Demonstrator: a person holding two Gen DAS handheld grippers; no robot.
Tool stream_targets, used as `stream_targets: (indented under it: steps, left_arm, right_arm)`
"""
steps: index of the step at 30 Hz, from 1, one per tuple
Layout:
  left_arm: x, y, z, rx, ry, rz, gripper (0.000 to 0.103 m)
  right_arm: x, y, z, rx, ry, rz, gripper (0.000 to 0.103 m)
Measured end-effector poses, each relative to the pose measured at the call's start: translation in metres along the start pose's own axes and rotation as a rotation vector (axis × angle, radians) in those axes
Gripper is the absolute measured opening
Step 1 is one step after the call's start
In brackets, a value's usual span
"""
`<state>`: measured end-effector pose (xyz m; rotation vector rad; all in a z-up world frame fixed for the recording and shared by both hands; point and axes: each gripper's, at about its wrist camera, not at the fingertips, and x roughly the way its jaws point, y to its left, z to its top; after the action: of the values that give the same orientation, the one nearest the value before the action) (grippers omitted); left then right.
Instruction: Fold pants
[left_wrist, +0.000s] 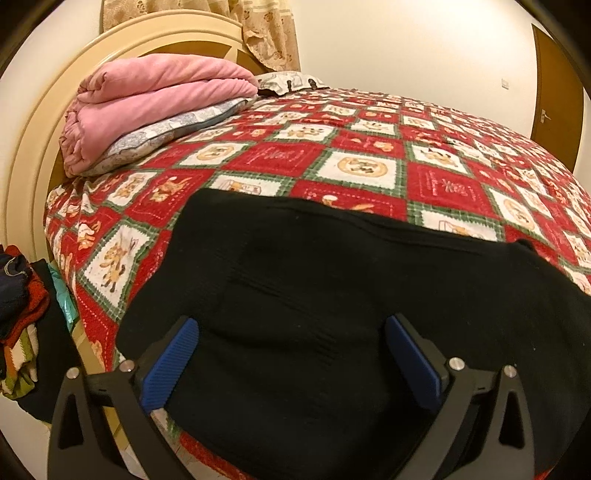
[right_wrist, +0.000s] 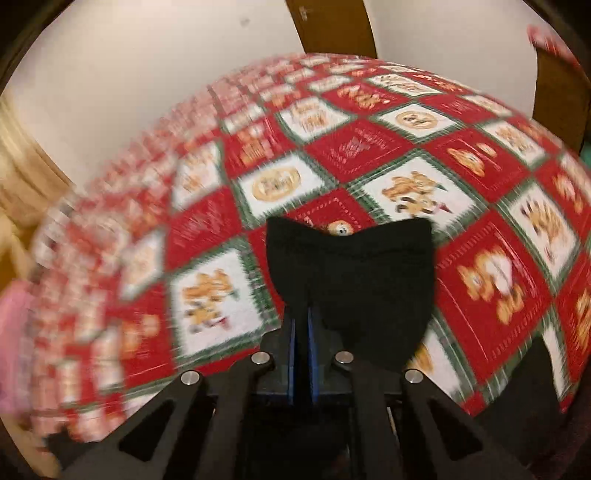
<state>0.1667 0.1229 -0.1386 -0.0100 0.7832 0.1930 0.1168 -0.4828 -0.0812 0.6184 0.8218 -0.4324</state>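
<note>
The black pants are spread on the bed, on the red checkered cartoon bedspread at its near edge. The left hand-held gripper hangs over them with its blue pads spread wide, nothing pinched between them. The right hand-held gripper is clamped tight on a bunched bit of the pants, which sticks up past its fingers (that view is pretty blurry). At the head of the bed, beyond the pants, a folded pink blanket sits on a pillow.
</note>
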Motion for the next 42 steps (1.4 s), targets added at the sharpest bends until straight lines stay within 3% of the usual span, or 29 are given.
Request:
stream_targets:
  steps: [3,7,13,15,17,22,24,26,29,32,34,36,39,42]
  left_arm:
    - [0.0,-0.001,0.001,-0.004,0.009,0.007,0.103]
    - [0.001,0.0,0.003,-0.01,0.022,0.005,0.103]
    - [0.002,-0.003,0.006,0.012,0.027,0.012,0.103]
    - [0.002,-0.004,0.008,0.032,0.033,0.011,0.103]
    - [0.001,-0.004,0.012,0.056,0.042,0.004,0.103]
    - [-0.016,-0.009,0.015,0.103,0.019,0.043,0.103]
    - [-0.034,-0.021,0.016,0.127,-0.021,-0.016,0.103]
    - [-0.053,-0.042,0.017,0.171,-0.062,-0.097,0.103]
    - [-0.083,-0.085,0.013,0.241,-0.121,-0.209,0.103]
    - [-0.107,-0.132,0.001,0.305,-0.122,-0.371,0.103]
    - [-0.115,-0.16,-0.01,0.361,-0.12,-0.41,0.103]
    - [-0.117,-0.182,-0.021,0.417,-0.115,-0.419,0.103]
    - [-0.113,-0.208,-0.04,0.47,-0.091,-0.426,0.103]
    - [-0.102,-0.216,-0.063,0.477,0.008,-0.45,0.103]
  right_arm:
    - [-0.055,-0.034,-0.018,0.075,-0.073,0.111,0.006]
    - [-0.112,-0.099,-0.056,0.196,-0.137,0.12,0.006]
    - [-0.107,-0.161,-0.091,0.267,-0.04,0.133,0.009]
    - [-0.108,-0.173,-0.091,0.291,-0.035,0.108,0.012]
    - [-0.116,-0.177,-0.086,0.282,-0.055,0.025,0.02]
    - [-0.144,-0.189,-0.065,0.267,-0.179,-0.092,0.021]
    - [-0.139,-0.184,-0.054,0.191,-0.176,-0.08,0.023]
    - [-0.113,-0.177,-0.04,0.092,-0.091,-0.052,0.026]
    - [-0.076,-0.174,-0.034,0.046,-0.006,-0.064,0.026]
    - [-0.051,-0.169,-0.033,0.011,0.043,-0.08,0.027]
    - [-0.05,-0.159,-0.037,-0.061,0.043,-0.123,0.04]
    - [-0.047,-0.152,-0.04,-0.115,0.06,-0.164,0.047]
    - [-0.039,-0.145,-0.041,-0.16,0.088,-0.213,0.048]
    - [-0.037,-0.144,-0.04,-0.188,0.11,-0.199,0.043]
